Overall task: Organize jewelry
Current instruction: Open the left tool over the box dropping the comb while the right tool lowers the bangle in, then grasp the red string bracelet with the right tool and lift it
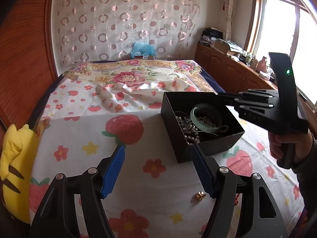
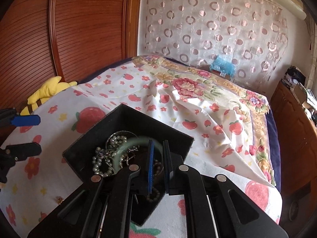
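**Mia:** Where is the green bangle?

**Tom:** It is in the black box, on top of the other things. It leans, with one side up near the far right wall of the box. The right gripper reaches down into the box from above. Its fingers are close together with just a thin gap. The bangle's blurry rim runs right by the blue pad. Whether the pads pinch it, the pictures do not show.

**Mia:** What else is in the box?

**Tom:** Pearl beads, a dark bead string and some sparkly bits, all in a tangle.

**Mia:** And the left gripper?

**Tom:** Its fingers are wide apart and hold nothing. It hovers over the strawberry cloth, just in front of the box's near corner.

**Mia:** Is anything outside the box?

**Tom:** A small gold piece lies on the cloth, near the left gripper's right finger. There is bare cloth to the left of the box. A yellow plush toy sits at the far left edge.
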Tool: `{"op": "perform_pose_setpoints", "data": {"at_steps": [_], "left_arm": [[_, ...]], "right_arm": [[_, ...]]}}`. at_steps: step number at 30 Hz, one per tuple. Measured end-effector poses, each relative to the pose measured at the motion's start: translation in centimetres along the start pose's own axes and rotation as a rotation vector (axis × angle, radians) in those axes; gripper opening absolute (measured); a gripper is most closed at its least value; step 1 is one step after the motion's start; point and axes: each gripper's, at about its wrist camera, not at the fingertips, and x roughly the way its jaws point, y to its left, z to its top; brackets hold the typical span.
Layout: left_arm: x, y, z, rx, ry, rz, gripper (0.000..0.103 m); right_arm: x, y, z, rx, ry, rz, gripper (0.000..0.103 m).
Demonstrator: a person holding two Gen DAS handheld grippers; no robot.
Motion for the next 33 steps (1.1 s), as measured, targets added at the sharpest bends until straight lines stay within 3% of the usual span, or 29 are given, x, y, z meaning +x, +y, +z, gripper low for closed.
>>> {"op": "perform_pose_setpoints", "data": {"at_steps": [13, 15, 17, 33], "left_arm": [[-1.7, -2.5, -2.8, 0.018, 0.007, -0.032, 0.072], [-1.9, -2.8, -3.3, 0.021, 0.011, -0.033, 0.073], [-2.1, -2.9, -3.8, 0.02, 0.014, -0.035, 0.073], [-4.7, -2.8, -6.6, 0.011, 0.016, -0.022, 0.073]], "right_arm": [[-6.4, 1.8, -4.2, -0.001, -0.019, 0.038, 0.011], [-6.8, 2.0, -5.2, 0.008, -0.008, 0.047, 0.017], [-6.6, 2.2, -6.0, 0.007, 0.005, 0.049, 0.022], [-3.5, 4.7, -10.0, 0.047, 0.137, 0.123, 0.022]]}}
